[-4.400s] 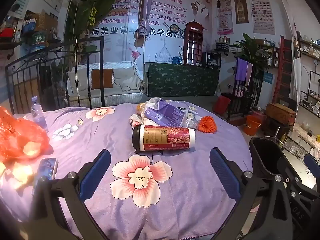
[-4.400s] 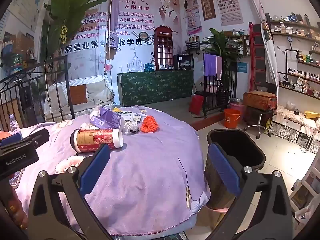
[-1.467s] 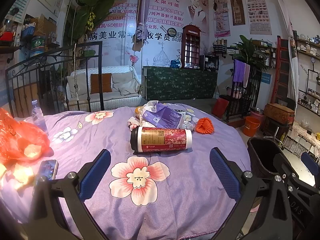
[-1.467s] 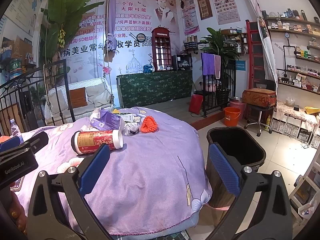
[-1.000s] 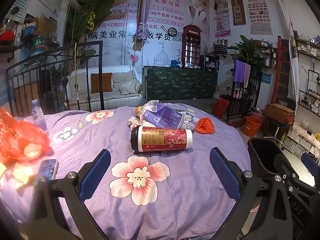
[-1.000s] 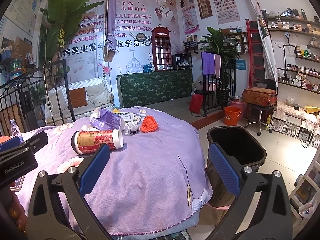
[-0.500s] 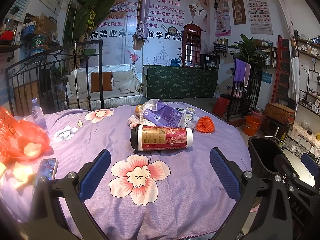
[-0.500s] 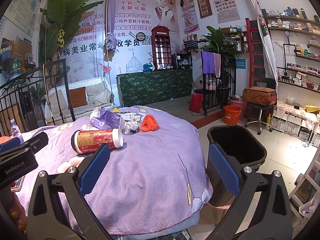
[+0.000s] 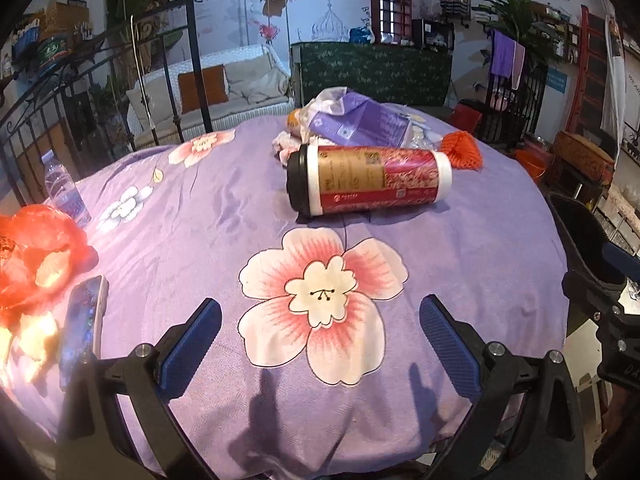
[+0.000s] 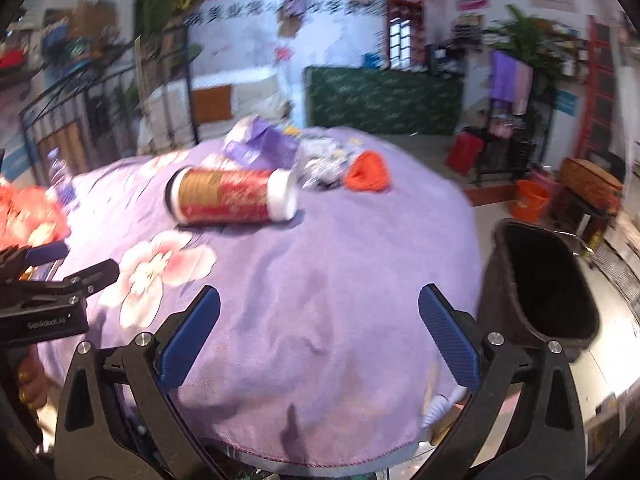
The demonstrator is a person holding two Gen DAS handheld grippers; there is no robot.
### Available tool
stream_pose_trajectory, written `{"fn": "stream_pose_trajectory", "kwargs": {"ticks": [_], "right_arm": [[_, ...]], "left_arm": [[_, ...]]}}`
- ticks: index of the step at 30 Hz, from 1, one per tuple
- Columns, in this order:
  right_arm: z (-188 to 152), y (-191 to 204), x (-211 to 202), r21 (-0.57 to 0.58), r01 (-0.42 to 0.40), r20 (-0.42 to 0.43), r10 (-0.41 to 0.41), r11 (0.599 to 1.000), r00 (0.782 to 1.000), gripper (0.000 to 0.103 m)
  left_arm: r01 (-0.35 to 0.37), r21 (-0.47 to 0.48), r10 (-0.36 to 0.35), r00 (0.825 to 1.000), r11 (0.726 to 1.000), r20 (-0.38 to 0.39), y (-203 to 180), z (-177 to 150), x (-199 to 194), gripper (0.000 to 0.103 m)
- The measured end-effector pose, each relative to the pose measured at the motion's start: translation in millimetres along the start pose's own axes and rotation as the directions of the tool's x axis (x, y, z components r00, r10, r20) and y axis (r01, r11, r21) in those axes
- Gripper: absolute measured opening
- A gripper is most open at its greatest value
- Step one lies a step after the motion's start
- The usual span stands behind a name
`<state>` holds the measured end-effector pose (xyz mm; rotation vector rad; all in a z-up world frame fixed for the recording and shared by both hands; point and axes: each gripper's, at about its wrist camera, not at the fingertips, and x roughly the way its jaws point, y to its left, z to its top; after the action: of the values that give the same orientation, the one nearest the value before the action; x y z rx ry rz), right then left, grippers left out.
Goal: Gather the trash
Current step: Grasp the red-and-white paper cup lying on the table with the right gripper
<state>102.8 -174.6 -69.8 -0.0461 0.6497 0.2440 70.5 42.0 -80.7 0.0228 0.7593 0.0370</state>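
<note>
Canister [image 9: 370, 179] on side, well ahead of both open tongs [image 9: 320, 344], untouched.

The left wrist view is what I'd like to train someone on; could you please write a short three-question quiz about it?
1. True or false: the red-and-tan canister lies on its side on the purple floral tablecloth.
2. What lies directly behind the canister? A) purple packet B) phone C) water bottle
3. Fill in: the left tool is ____ and holds nothing.

Key: 1 true. 2 A, the purple packet; the phone and water bottle sit far left. 3 open.
</note>
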Motion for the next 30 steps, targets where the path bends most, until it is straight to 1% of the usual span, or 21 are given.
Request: {"fn": "stream_pose_trajectory", "kwargs": {"ticks": [1, 3, 5, 7, 8, 10, 13, 15, 16, 17, 19, 20, 22, 24, 25, 28, 30], "right_arm": [[4.8, 2.9, 10.8, -0.035, -0.027, -0.019, 0.026, 0.999, 0.999, 0.098], [12.5, 8.5, 28.7, -0.080, -0.055, -0.048, 0.051, 0.995, 0.998, 0.098], [23.9, 16.3, 46.0, -0.141, -0.108, -0.077, 0.097, 0.984, 0.992, 0.098], [37.5, 30.4, 62.8, -0.244, -0.153, -0.121, 0.126, 0.958, 0.985, 0.098], [42.4, 35.5, 67.6, -0.285, -0.165, -0.127, 0.133, 0.944, 0.983, 0.098], [55.5, 52.2, 81.6, -0.414, -0.183, -0.148, 0.132, 0.892, 0.980, 0.098], [69.6, 70.6, 99.3, -0.548, -0.216, -0.187, 0.133, 0.809, 0.973, 0.098], [81.2, 83.5, 113.3, -0.641, -0.223, -0.190, 0.129, 0.735, 0.973, 0.098], [87.3, 88.1, 120.0, -0.673, -0.243, -0.206, 0.138, 0.698, 0.969, 0.098], [91.1, 90.3, 124.4, -0.692, -0.256, -0.220, 0.140, 0.675, 0.965, 0.098], [102.0, 101.5, 139.5, -0.745, -0.274, -0.250, 0.126, 0.609, 0.960, 0.098], [104.3, 105.2, 144.3, -0.759, -0.287, -0.268, 0.122, 0.584, 0.956, 0.098], [110.2, 115.6, 159.1, -0.800, -0.301, -0.294, 0.098, 0.520, 0.951, 0.098], [112.5, 121.9, 174.5, -0.821, -0.311, -0.313, 0.078, 0.479, 0.947, 0.098], [114.4, 125.2, 183.3, -0.825, -0.321, -0.331, 0.063, 0.465, 0.941, 0.098], [113.6, 131.7, 199.1, -0.821, -0.357, -0.379, 0.044, 0.446, 0.925, 0.098], [110.5, 136.6, 206.0, -0.827, -0.364, -0.391, 0.027, 0.429, 0.920, 0.096]], "left_arm": [[0.008, -0.008, -0.008, 1.000, 1.000, -0.019, 6.9, 0.1, 4.7, 0.098], [0.000, -0.013, -0.001, 0.999, 1.000, -0.049, 16.8, 3.1, 11.3, 0.098], [-0.013, -0.003, 0.012, 0.998, 1.000, -0.061, 23.2, 6.5, 16.6, 0.098], [-0.032, 0.011, 0.033, 0.998, 0.999, -0.060, 29.1, 9.8, 19.3, 0.098], [-0.034, 0.017, 0.035, 0.997, 0.999, -0.062, 30.9, 11.9, 19.6, 0.098], [-0.024, 0.023, 0.026, 0.998, 0.999, -0.065, 33.6, 15.3, 21.3, 0.098], [-0.009, 0.020, 0.010, 0.998, 1.000, -0.058, 38.4, 18.6, 23.8, 0.098], [0.007, 0.013, -0.007, 0.998, 1.000, -0.054, 39.9, 19.5, 24.4, 0.098], [0.018, 0.012, -0.017, 0.998, 1.000, -0.054, 40.3, 19.9, 24.5, 0.098], [0.027, 0.011, -0.026, 0.998, 1.000, -0.054, 40.6, 20.2, 24.8, 0.098], [0.038, 0.011, -0.037, 0.998, 0.999, -0.054, 41.1, 20.7, 25.1, 0.098], [0.044, 0.015, -0.043, 0.998, 0.999, -0.052, 40.7, 21.3, 25.3, 0.098], [0.051, 0.019, -0.050, 0.998, 0.999, -0.043, 40.1, 22.5, 25.3, 0.098], [0.065, 0.012, -0.065, 0.997, 0.998, -0.041, 40.1, 23.3, 25.5, 0.098], [0.074, 0.005, -0.074, 0.996, 0.997, -0.041, 40.3, 23.8, 26.1, 0.098], [0.085, -0.010, -0.085, 0.995, 0.996, -0.045, 40.9, 24.0, 27.9, 0.098], [0.082, -0.007, -0.083, 0.996, 0.997, -0.042, 40.2, 23.3, 28.1, 0.098]]}}
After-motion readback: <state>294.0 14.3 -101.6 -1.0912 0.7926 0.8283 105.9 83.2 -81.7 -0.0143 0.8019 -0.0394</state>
